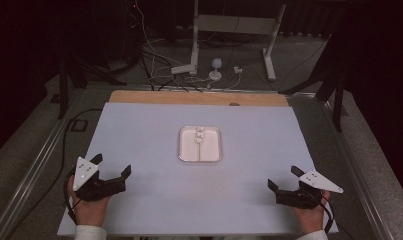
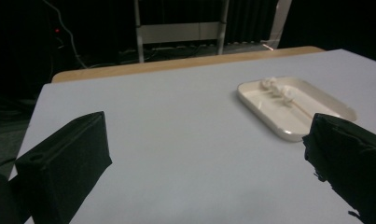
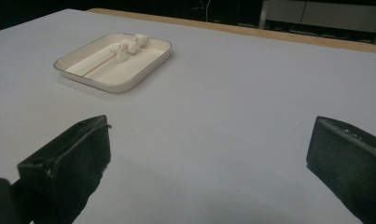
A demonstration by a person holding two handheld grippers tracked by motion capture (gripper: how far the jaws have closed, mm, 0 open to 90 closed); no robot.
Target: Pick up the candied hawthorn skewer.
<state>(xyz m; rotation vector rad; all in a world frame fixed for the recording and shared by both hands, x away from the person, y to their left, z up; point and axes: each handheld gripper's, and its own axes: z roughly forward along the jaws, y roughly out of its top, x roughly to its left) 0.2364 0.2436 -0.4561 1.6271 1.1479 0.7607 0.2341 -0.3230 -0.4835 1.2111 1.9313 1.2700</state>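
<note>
Hand-held grippers, two in number: we see the left hand-held gripper [image 1: 112, 167] at the near left corner of the tabletop [image 1: 139, 130] and the right hand-held gripper [image 1: 284, 179] at the near right corner, each with jaws spread wide and grasping nothing. One white tray [image 1: 200, 144] lies near the middle of the tabletop, slightly toward the far edge, well apart from both. Inside it we count three small white lumps [image 3: 128, 45] clustered at its far end, with a thin stick [image 3: 98, 63] running toward its near end; what the lumps are we cannot tell. We judge the work to be at its start, before any reach. The next move calls for carrying one gripper forward over the tray and lowering its jaws around a lump.
</note>
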